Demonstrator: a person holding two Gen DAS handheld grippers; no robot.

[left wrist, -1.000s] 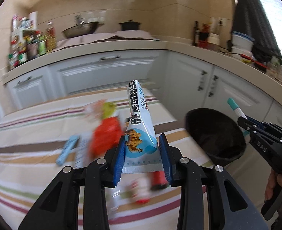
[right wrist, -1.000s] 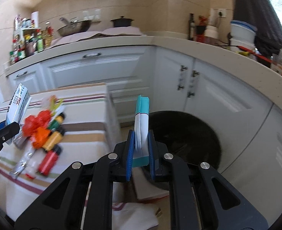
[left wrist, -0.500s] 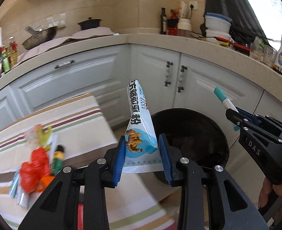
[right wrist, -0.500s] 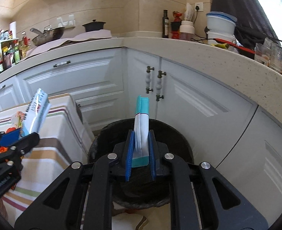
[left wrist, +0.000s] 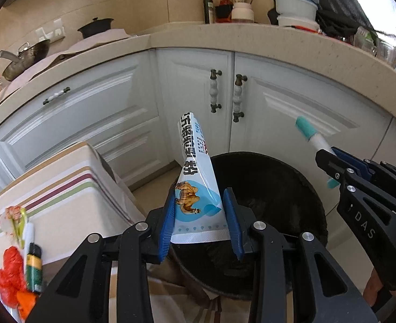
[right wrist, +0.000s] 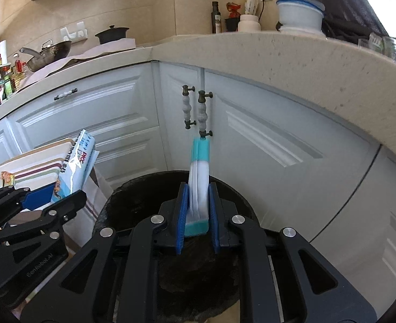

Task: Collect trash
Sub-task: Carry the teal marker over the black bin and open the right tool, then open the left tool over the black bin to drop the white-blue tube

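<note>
My left gripper (left wrist: 200,220) is shut on a blue-and-white sachet with a camel picture (left wrist: 195,177), held upright over the near rim of a black trash bin (left wrist: 273,188). My right gripper (right wrist: 197,215) is shut on a flat white wrapper with teal ends (right wrist: 199,177), held upright above the same bin (right wrist: 133,215). The right gripper with its wrapper (left wrist: 312,137) shows at the right of the left wrist view. The left gripper's sachet (right wrist: 75,164) shows at the left of the right wrist view.
A table with a striped cloth (left wrist: 63,188) stands left of the bin, with red wrappers (left wrist: 9,274), a small green bottle (left wrist: 34,266) and other litter on it. White cabinet doors (left wrist: 251,102) under a beige counter (right wrist: 278,62) stand close behind the bin.
Both grippers have swung right from the table to over the bin, each still holding its item. The bin now sits directly under both.
</note>
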